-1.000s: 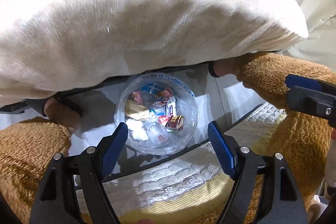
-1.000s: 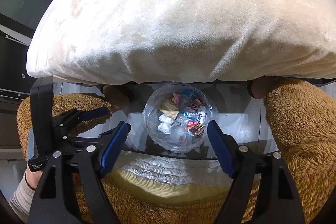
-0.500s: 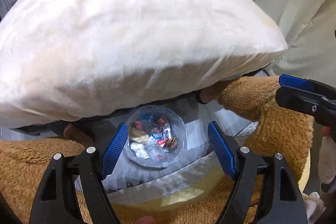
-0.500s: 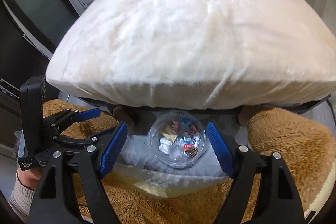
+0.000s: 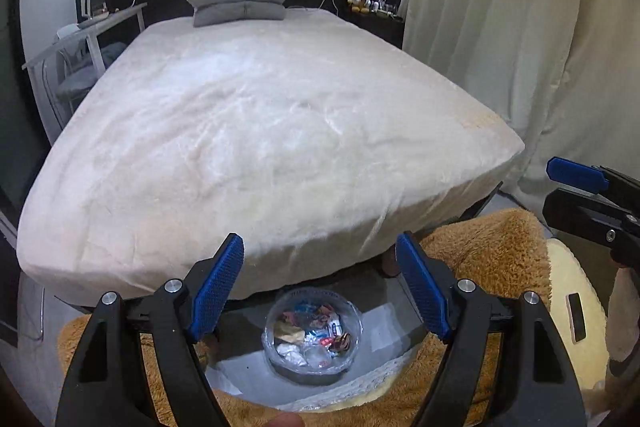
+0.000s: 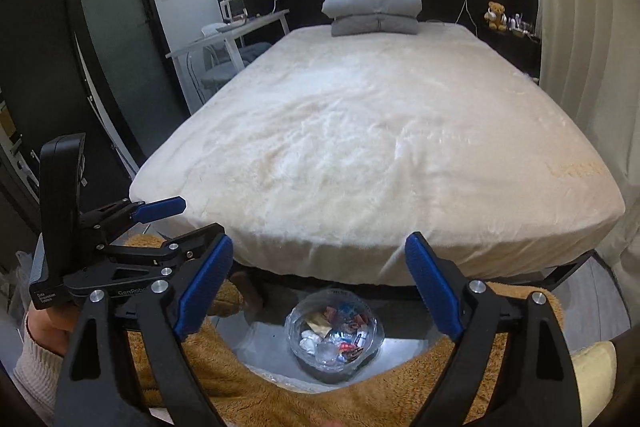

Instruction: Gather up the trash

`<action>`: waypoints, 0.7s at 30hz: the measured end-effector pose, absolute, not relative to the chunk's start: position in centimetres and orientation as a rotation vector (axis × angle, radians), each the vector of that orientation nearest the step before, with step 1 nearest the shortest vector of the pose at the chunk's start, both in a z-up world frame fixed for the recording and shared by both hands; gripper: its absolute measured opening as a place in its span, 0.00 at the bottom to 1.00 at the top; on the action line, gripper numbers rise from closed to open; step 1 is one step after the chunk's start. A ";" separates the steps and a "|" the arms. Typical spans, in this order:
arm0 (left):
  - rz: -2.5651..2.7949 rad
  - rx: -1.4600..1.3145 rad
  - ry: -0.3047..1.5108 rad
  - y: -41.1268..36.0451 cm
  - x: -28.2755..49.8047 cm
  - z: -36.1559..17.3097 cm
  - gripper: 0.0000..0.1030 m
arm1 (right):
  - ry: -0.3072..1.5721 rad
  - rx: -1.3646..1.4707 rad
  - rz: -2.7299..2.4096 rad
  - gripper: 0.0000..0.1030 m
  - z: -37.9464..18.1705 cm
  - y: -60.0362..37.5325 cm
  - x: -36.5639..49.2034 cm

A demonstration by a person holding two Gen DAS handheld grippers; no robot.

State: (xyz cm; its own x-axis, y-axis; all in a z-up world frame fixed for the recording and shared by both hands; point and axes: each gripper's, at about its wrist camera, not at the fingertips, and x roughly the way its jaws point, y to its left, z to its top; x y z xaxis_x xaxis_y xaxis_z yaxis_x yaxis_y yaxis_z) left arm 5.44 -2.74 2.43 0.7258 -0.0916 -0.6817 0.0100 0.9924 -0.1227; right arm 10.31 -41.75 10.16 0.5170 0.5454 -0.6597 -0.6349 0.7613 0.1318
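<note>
A clear plastic trash bag [image 5: 313, 337] lined in a bin sits on the floor at the foot of the bed, holding several crumpled wrappers and papers; it also shows in the right wrist view [image 6: 335, 335]. My left gripper [image 5: 320, 287] is open and empty, held above the bag. My right gripper [image 6: 320, 287] is open and empty, also above the bag. The right gripper shows at the right edge of the left wrist view [image 5: 588, 195], and the left gripper at the left of the right wrist view [image 6: 120, 227].
A wide bed with a cream fleece cover [image 6: 380, 131] fills the middle, with grey folded pillows [image 6: 374, 9] at the head. The person's brown fleece-clad legs [image 6: 240, 367] flank the bin. A white desk [image 6: 236, 31], a dark door [image 6: 112, 39] and curtains [image 5: 520, 27] surround the bed.
Both grippers have risen and tilted up: the bin looks smaller and lower, and the whole bed, headboard and room have come into view. Both stay open.
</note>
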 end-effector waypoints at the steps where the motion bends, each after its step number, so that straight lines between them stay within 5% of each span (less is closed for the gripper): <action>1: -0.057 -0.114 0.737 -2.8 4.9 3.2 0.76 | 0.718 -0.128 0.709 0.86 11.0 -42.3 9.8; 4: -0.045 -0.108 0.668 -3.2 3.1 5.7 0.94 | 0.650 -0.123 0.713 0.95 13.0 -43.4 8.2; 21: -0.001 -0.010 0.494 -6.3 -2.3 11.6 0.94 | 0.500 -0.110 0.701 0.95 17.6 -46.9 4.1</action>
State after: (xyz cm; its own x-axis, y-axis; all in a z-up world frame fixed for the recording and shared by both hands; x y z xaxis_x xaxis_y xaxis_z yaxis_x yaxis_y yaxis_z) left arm -2.29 -6.35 11.63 0.8803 -0.0034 -0.4744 -0.0016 0.9999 -0.0101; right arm 4.15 -46.93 17.65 0.6519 0.5905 -0.4758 -0.6423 0.7635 0.0676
